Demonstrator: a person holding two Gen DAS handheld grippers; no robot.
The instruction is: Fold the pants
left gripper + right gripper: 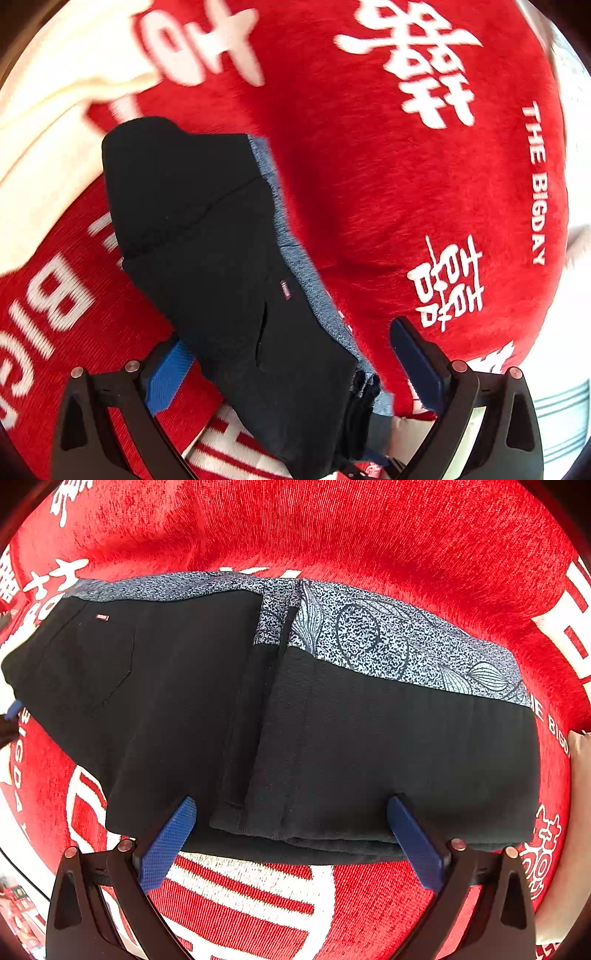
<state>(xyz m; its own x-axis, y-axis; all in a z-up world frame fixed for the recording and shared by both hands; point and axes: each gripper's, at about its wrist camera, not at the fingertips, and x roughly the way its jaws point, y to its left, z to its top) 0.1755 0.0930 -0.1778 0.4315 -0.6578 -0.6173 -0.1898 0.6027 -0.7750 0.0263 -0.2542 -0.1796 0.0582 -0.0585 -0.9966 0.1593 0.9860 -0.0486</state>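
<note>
The black pants (332, 738) lie folded on a red blanket (332, 535), with a blue-grey patterned lining (388, 638) showing along the far edge. In the left wrist view the pants (207, 251) run from upper left down between the fingers. My left gripper (291, 354) is open, with the end of the folded pants lying between its blue pads (166, 380), not clamped. My right gripper (291, 823) is open at the near edge of the pants, its blue pads (166, 845) on either side of the fold, touching or just over the cloth.
The red blanket (406, 184) bears white characters and the words THE BIGDAY. A cream cloth (55, 92) lies at the upper left in the left wrist view. A white striped fabric (565, 406) shows at the right edge.
</note>
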